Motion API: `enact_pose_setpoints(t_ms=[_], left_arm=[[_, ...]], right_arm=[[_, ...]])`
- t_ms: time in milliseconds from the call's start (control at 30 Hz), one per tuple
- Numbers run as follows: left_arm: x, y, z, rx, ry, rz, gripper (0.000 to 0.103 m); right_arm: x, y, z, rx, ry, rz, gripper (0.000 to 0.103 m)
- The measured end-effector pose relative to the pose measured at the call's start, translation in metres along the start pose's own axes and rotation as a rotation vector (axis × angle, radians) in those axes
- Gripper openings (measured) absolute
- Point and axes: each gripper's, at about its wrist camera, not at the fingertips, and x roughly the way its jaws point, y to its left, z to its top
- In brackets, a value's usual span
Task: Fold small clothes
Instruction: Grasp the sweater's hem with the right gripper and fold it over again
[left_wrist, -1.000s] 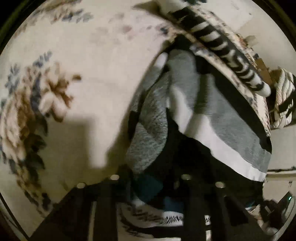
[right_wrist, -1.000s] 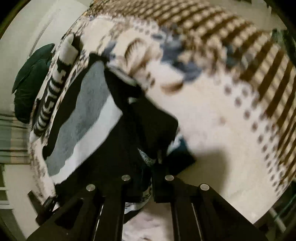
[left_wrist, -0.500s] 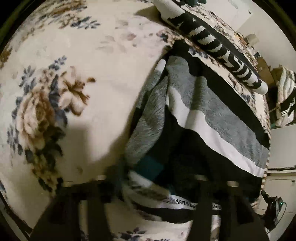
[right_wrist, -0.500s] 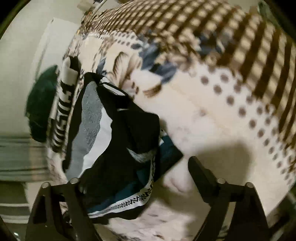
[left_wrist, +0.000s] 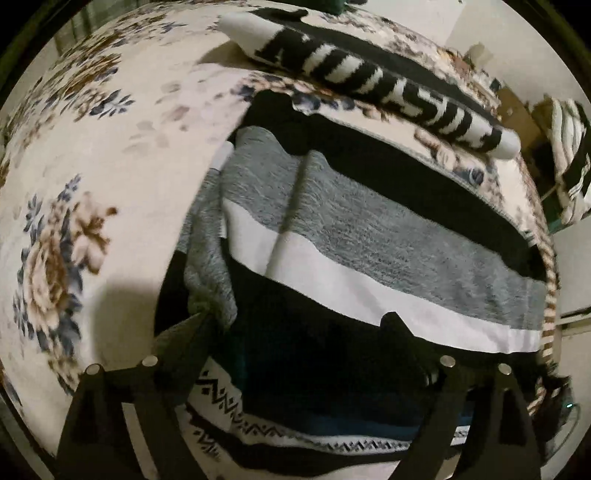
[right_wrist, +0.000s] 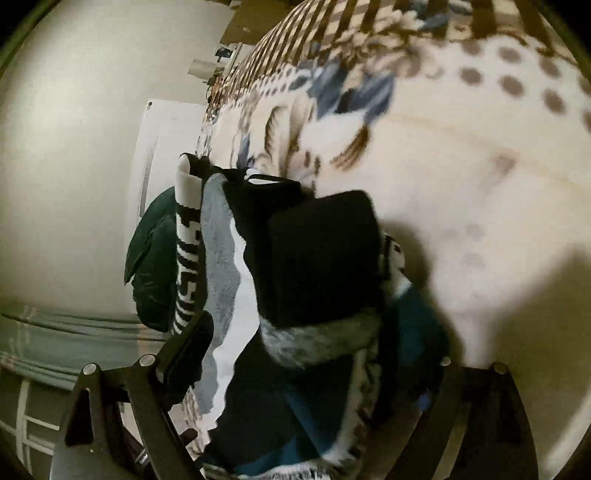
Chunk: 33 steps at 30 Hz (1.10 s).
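Observation:
A small knit garment (left_wrist: 369, 229) with black, grey and white bands, a teal patch and a zigzag hem lies folded on the floral blanket (left_wrist: 110, 166). My left gripper (left_wrist: 295, 325) hovers over its near black part. Its jaws are opening, and the cloth lies below them with neither pad pressing on it. In the right wrist view the same garment (right_wrist: 321, 258) shows a black flap folded over on top. My right gripper (right_wrist: 321, 343) stands open low over it, the pile bulging up between the fingers. The right finger is partly hidden by cloth.
A long black-and-white lettered knit piece (left_wrist: 369, 77) lies along the blanket's far edge, beyond the garment. A dark green bundle (right_wrist: 155, 258) sits past that edge near a pale wall (right_wrist: 74, 147). A striped bundle (left_wrist: 569, 155) stands off the bed.
Both grippers went from shut on the garment to wide open and let it drop onto the blanket. The right gripper sank and tilted toward the pile; the left shifted sideways over it.

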Motion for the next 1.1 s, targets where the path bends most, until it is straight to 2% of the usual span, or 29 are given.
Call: enact_pose_setpoints(t_ms=[33,67,100,167,233,300,400,533,667,767,833,933,1000,1100], left_arm=[[0.004,-0.002,0.000,0.012,-0.002,0.002,0.090],[0.008,-0.005,0.000,0.027,-0.006,0.013,0.090],[0.011,-0.006,0.000,0.044,-0.005,0.028,0.090],[0.019,-0.008,-0.001,0.067,-0.004,0.055,0.092],[0.028,-0.008,-0.002,0.078,0.008,0.081,0.099],[0.036,-0.004,0.000,0.067,0.021,0.089,0.103],[0.045,0.004,0.005,0.024,0.049,0.081,0.103],[0.036,0.017,0.011,-0.059,0.055,0.028,0.103],[0.011,0.039,0.009,-0.141,0.036,-0.021,0.103],[-0.009,0.066,0.002,-0.204,0.027,-0.032,0.103],[-0.024,0.086,-0.005,-0.249,0.018,-0.021,0.103],[-0.042,0.124,-0.020,-0.325,-0.004,0.008,0.103],[-0.048,0.153,-0.032,-0.375,-0.012,0.039,0.103],[-0.046,0.183,-0.048,-0.425,-0.002,0.086,0.103]], right_arm=[[0.003,0.001,0.002,0.008,-0.011,0.009,0.089],[0.004,0.003,0.003,0.014,-0.024,0.024,0.079],[0.005,0.003,0.003,0.011,-0.026,0.026,0.064],[0.010,0.005,0.008,0.008,-0.020,0.021,0.045],[0.021,0.008,0.009,0.009,-0.010,0.016,0.040],[0.029,0.010,0.012,0.015,-0.013,-0.004,0.022],[0.026,0.017,0.012,0.024,-0.025,-0.035,0.017],[0.022,0.059,0.010,-0.054,-0.048,-0.092,0.016],[0.023,0.124,-0.007,-0.260,-0.063,-0.171,0.016],[0.045,0.185,-0.036,-0.470,-0.039,-0.236,0.016],[0.067,0.221,-0.068,-0.638,-0.007,-0.277,0.016],[0.114,0.262,-0.137,-0.896,0.076,-0.319,0.016],[0.140,0.271,-0.189,-1.048,0.136,-0.344,0.016],[0.183,0.265,-0.270,-1.224,0.298,-0.384,0.015]])
